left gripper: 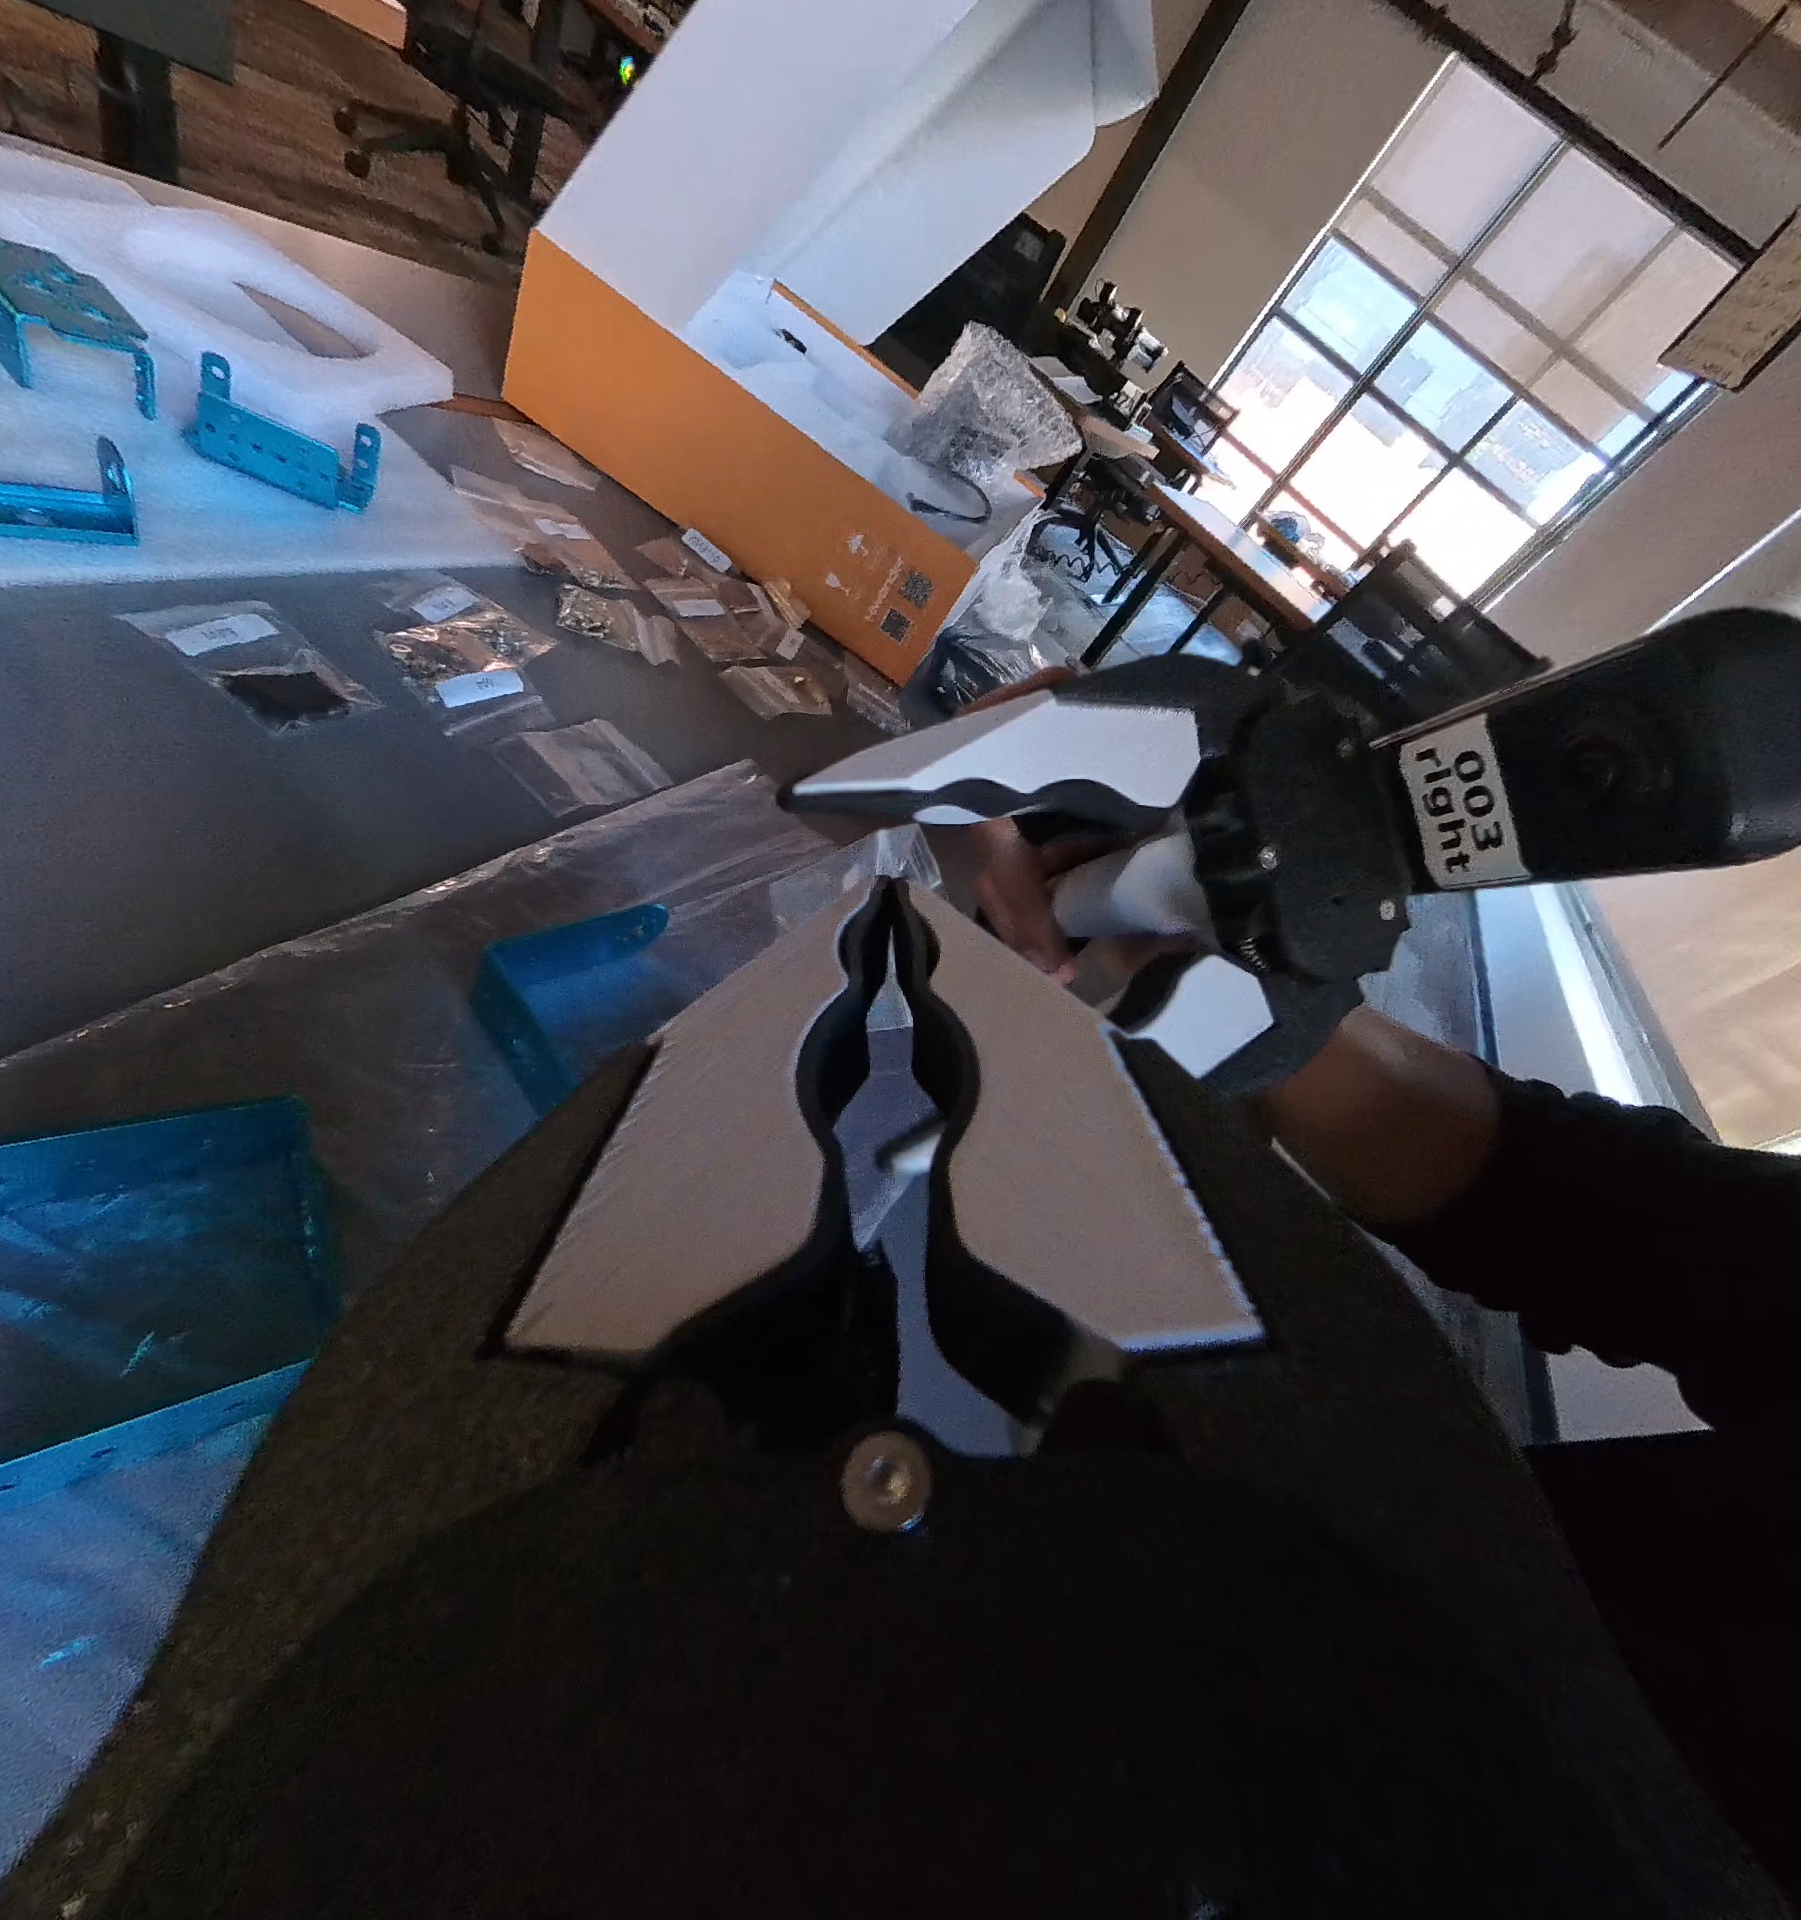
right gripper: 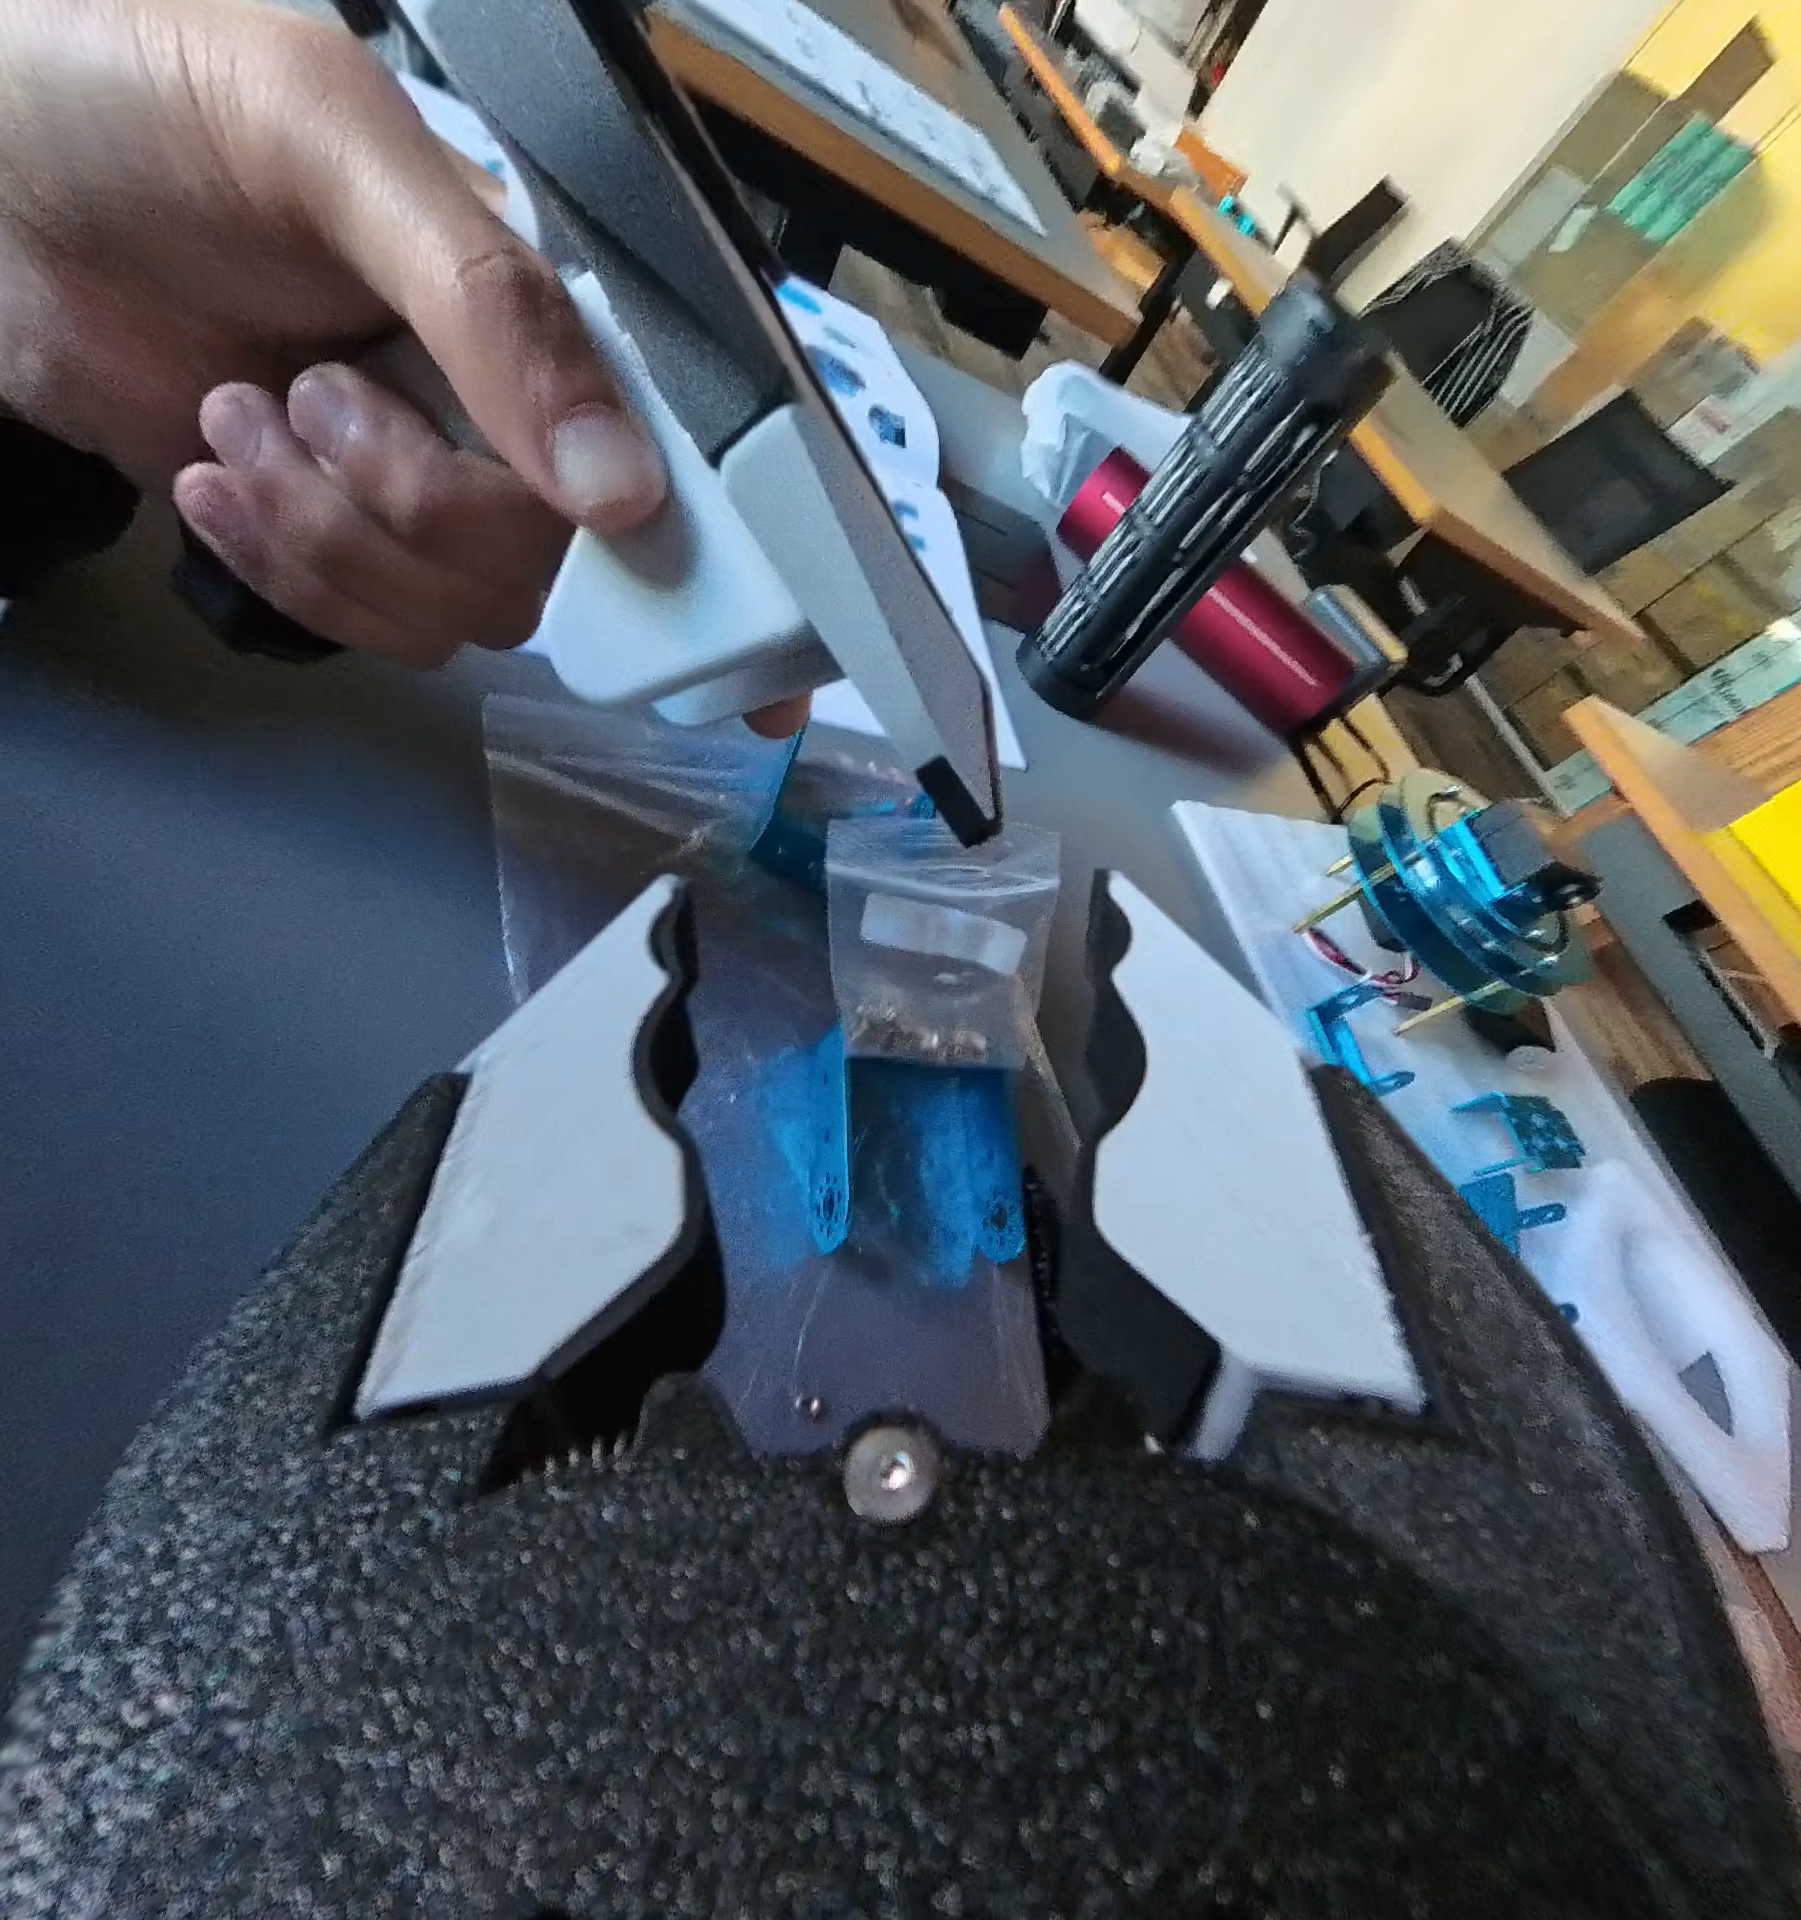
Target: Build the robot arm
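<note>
Grippers: left gripper has its tips pressed together, pinching the top edge of a small zip bag. The bag hangs from that pinch. The right gripper is spread wide, one white finger on either side of the hanging bag and not touching it. A hand is wrapped round the left gripper's grip.

Small zip bag: clear, thin plastic, with a white label at mid-height and a heap of small metal bits at the bottom.

Beneath it lies a large clear bag, crinkled and glossy. Inside are blue metal brackets, flat strips with rounded, perforated ends.

Gripper fingers are smooth white plates with wavy black inner edges. The bodies are rough, speckled black.

Surface: matte grey table. A white foam sheet carries more blue brackets and a round blue metal part with brass pins. Rows of small clear packets lie on the bare grey top. An orange box stands open beside them, with white lining. A red cylinder lies behind a black mesh tube.

Room: wood-topped desks, tall gridded windows with bright daylight, and a yellow box at the right edge.
</note>
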Tool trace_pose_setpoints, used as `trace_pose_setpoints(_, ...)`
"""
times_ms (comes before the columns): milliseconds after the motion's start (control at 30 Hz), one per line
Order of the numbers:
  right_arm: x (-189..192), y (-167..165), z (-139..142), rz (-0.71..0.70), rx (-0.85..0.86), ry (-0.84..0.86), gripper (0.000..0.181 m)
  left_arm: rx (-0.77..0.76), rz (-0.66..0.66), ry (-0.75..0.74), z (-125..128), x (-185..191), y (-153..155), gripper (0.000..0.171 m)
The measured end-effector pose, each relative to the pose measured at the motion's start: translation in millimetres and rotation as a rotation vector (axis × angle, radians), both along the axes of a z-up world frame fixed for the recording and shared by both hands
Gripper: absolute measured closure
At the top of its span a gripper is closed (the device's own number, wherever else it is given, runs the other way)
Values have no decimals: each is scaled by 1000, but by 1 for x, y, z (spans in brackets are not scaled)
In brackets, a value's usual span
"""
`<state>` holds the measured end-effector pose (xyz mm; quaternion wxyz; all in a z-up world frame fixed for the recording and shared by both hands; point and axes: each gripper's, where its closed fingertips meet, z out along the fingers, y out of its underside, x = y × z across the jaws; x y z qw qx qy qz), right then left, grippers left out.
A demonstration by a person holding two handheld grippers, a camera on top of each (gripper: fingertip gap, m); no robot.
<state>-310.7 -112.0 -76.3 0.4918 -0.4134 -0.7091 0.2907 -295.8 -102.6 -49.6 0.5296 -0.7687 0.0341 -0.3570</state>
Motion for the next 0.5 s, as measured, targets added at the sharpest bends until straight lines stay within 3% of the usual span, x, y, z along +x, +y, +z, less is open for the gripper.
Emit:
trace_pose_setpoints(167,-1,0,12,-15,-18,102,139,-1,-23,-24,6,5,-7,171)
trace_pose_setpoints(267,2,-3,13,-7,-24,102,142,-2,-6,-22,5,3,-8,171)
trace_pose_setpoints(333,4,-6,16,5,-30,121,161,0,-4,-6,4,3,-9,171)
trace_pose_setpoints(400,5,-7,17,2,-24,122,162,-1,-3,-5,5,4,-11,171)
trace_pose_setpoints(500,4,-8,14,5,-38,110,144,4,-3,32,4,6,-14,171)
